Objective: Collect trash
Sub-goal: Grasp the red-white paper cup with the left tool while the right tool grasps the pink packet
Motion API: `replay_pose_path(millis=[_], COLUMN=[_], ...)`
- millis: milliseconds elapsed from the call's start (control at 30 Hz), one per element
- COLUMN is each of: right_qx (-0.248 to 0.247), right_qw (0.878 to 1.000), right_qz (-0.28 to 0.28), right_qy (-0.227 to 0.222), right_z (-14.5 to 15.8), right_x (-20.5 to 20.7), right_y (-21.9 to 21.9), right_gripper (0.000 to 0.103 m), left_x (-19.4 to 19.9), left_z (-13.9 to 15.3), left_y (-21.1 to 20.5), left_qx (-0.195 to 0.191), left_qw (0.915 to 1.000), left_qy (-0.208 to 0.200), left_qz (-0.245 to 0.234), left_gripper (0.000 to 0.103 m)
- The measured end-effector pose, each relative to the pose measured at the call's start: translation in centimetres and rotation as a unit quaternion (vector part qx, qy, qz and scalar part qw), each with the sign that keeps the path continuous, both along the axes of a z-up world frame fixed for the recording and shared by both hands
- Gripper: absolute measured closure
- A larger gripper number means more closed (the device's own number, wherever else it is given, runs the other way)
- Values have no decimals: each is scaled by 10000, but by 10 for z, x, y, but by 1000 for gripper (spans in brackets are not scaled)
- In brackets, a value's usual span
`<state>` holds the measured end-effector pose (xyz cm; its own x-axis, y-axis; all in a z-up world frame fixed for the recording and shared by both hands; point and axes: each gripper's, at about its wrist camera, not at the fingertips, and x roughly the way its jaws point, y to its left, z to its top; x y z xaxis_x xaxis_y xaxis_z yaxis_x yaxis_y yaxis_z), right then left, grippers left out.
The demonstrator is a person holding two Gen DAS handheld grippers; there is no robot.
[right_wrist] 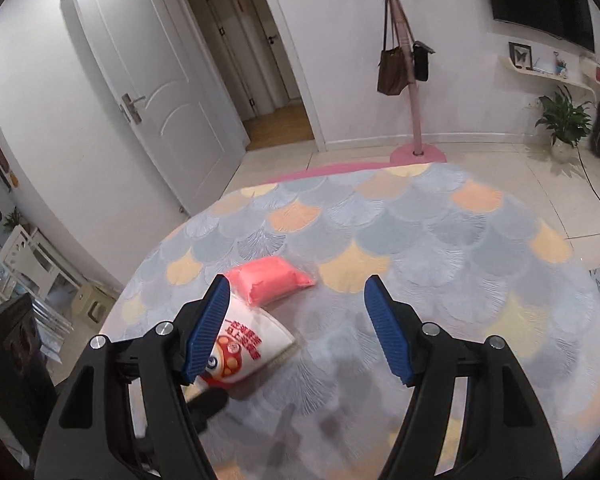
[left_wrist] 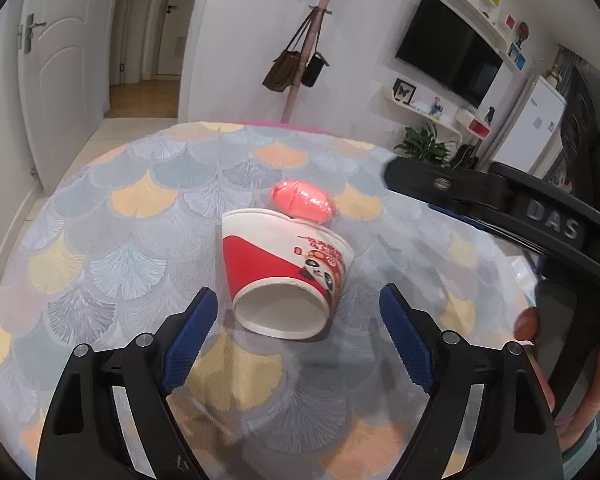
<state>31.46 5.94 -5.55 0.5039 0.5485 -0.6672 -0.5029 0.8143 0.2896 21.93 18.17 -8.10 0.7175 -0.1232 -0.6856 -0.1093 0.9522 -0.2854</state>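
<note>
A red and white paper cup lies on its side on the patterned tablecloth, its open mouth facing me. A pink packet lies just behind it. My left gripper is open, its blue pads on either side of the cup's mouth, not touching it. In the right wrist view the cup sits partly behind the left pad and the pink packet lies just beyond. My right gripper is open and empty above the table.
The right gripper's black body hangs over the table's right side in the left wrist view. A pink coat stand with bags, an open white door and a potted plant stand beyond the round table.
</note>
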Motion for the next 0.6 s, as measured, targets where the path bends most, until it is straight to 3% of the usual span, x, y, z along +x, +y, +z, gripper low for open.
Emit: replay_pose_path(millis=[167,233,367,600], right_qx=[-143,-190,-225,-176], right_qw=[9998,9996,9995,9990], right_qz=[171,196,208,212], right_qy=[8,-2,82,365], right_z=[-4,-7,-14,-26], right_x=[3,4,3,11], right_y=[20,26,33,50], right_gripper=[37,37,37,37], left_x=[3,3,-1,-15], left_z=[-6,-9,-11,-8], left_y=[0,2,10,24], left_qx=[103,49,-172,-168], left_qw=[9999,9999,9998,9998], left_qy=[67,131,103,101], left_qz=[11,11,63,93], left_gripper=[34,45,46,46])
